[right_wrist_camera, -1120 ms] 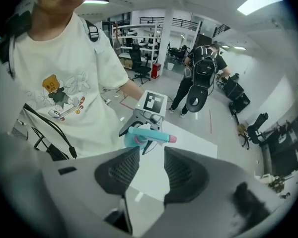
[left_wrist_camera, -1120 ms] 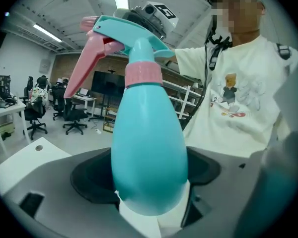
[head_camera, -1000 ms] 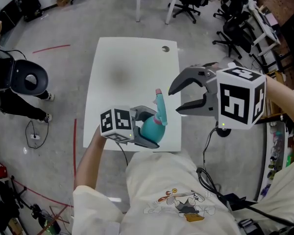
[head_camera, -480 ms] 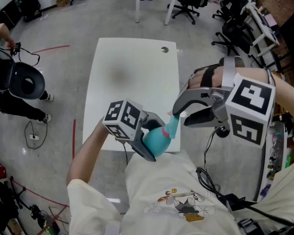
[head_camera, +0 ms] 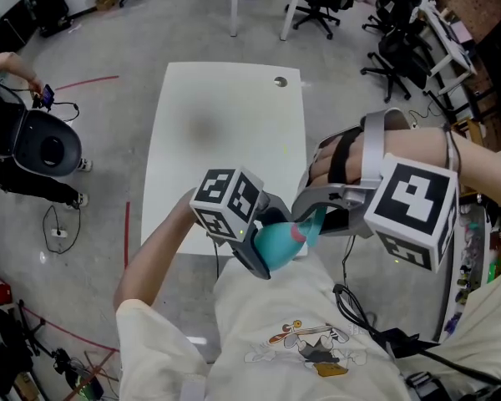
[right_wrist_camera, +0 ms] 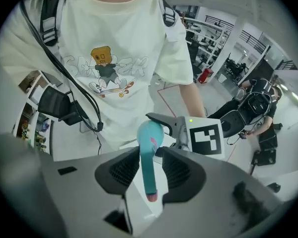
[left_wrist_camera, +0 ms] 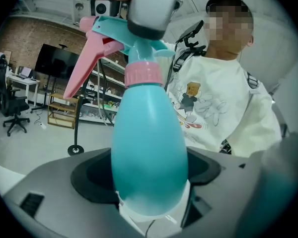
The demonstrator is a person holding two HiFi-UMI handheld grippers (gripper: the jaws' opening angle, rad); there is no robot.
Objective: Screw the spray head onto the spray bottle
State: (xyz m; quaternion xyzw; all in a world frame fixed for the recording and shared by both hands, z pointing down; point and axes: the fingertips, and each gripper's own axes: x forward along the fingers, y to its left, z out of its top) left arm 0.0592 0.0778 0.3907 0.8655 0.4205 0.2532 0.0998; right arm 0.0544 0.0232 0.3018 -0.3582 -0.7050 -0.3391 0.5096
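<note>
A teal spray bottle with its spray head on top is held off the table, tilted to the right, near the person's chest. My left gripper is shut on the bottle's body. The pink collar and pink trigger show above it. My right gripper straddles the spray head, which lies between the pads. Its jaws stand as wide as when they were empty, so it is open. One grey finger covers the top of the head.
The white table lies ahead, with a round hole near its far right corner. Office chairs stand beyond it. A person sits at the far left by a black chair. Cables hang at the lower right.
The left gripper has lifted the bottle and tipped it to the right, towards the body. The right gripper has rolled and moved left, and its jaws now sit around the spray head.
</note>
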